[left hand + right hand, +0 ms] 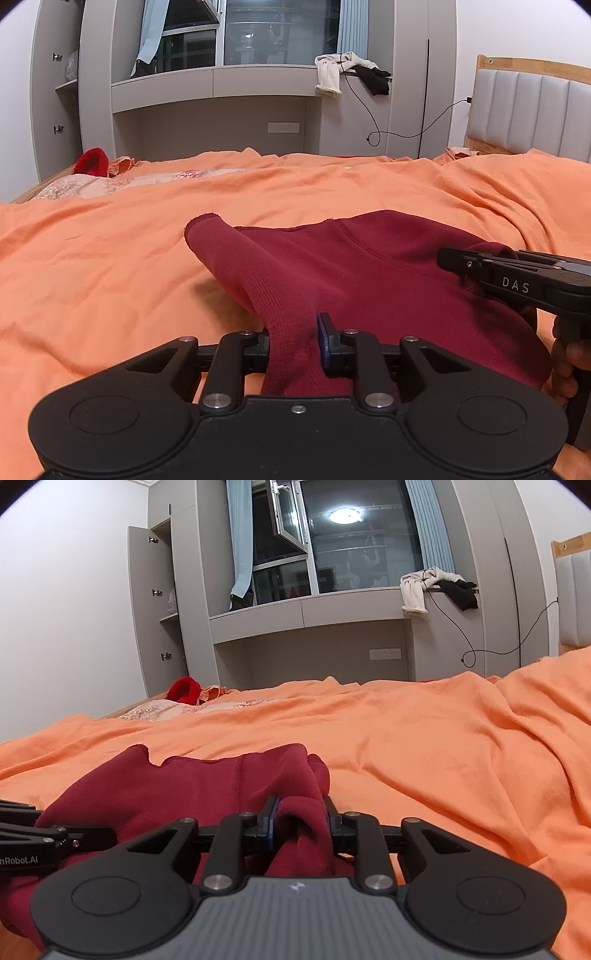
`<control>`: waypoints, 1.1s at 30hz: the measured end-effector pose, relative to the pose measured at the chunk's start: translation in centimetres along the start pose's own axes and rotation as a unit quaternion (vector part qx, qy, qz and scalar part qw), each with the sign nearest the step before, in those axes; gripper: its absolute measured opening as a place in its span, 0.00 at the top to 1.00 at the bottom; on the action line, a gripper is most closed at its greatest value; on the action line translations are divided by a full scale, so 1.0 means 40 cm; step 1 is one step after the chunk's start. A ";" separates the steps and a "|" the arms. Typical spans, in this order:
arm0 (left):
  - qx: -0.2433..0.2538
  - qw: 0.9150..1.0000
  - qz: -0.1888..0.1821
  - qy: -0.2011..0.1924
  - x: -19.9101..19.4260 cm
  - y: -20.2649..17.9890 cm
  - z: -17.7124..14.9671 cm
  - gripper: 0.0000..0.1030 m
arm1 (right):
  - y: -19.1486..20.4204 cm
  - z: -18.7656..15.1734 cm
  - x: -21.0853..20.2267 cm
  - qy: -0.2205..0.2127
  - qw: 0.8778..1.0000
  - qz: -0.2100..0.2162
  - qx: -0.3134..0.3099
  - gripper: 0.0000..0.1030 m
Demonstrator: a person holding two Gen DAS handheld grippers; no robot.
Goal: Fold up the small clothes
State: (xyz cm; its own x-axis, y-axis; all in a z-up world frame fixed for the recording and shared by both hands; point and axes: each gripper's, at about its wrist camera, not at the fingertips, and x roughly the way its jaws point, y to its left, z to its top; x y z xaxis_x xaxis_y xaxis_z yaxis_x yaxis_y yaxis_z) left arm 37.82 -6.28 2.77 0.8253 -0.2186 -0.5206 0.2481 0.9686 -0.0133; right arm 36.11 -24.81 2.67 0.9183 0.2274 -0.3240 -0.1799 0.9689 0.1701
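Observation:
A small dark red garment (369, 273) lies on the orange bedsheet (110, 266). My left gripper (293, 343) is shut on its ribbed sleeve or cuff, which stretches up and left from the jaws. My right gripper (301, 825) is shut on a bunched fold of the same garment (184, 790). In the left wrist view the right gripper (448, 258) comes in from the right and pinches the garment's far edge. In the right wrist view the left gripper's body (55, 834) shows at the left edge.
A bright red item (92, 160) and a floral cloth (110, 182) lie at the bed's far left. A padded headboard (532, 110) stands at the right. A grey window seat and cabinet (221, 81) with hanging clothes (328, 74) and a cable stand behind the bed.

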 end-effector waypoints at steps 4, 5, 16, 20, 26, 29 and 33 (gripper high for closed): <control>-0.003 1.000 0.003 0.003 0.008 -0.010 0.007 0.75 | -0.004 0.000 -0.005 -0.001 1.000 -0.007 0.005 0.69; -0.004 1.000 0.004 0.004 0.012 -0.014 0.015 0.74 | -0.004 0.000 -0.006 -0.002 1.000 -0.009 0.006 0.67; -0.031 0.999 0.038 -0.010 -0.030 -0.022 0.029 0.19 | -0.015 0.001 -0.069 -0.018 1.000 -0.013 0.008 0.29; -0.034 0.997 0.050 -0.040 -0.081 -0.030 0.028 0.06 | -0.011 -0.005 -0.125 -0.032 0.999 -0.013 -0.003 0.18; -0.044 0.993 0.052 -0.097 -0.206 -0.043 0.006 0.01 | 0.005 -0.017 -0.238 -0.064 0.998 -0.003 -0.016 0.05; -0.048 0.990 0.061 -0.121 -0.274 -0.051 -0.028 0.01 | 0.028 -0.031 -0.315 -0.094 0.995 0.000 -0.038 0.00; -0.051 0.985 0.074 -0.145 -0.360 -0.068 -0.094 0.01 | 0.063 -0.061 -0.411 -0.126 0.990 -0.003 -0.062 0.00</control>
State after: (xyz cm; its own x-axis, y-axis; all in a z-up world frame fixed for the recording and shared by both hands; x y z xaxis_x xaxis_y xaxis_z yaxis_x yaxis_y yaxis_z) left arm 23.35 -5.30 7.11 0.9624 -0.0853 -0.2580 0.0751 0.9960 -0.0489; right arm 19.68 -25.86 6.16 0.9756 0.2047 -0.0798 -0.2013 0.9783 0.0482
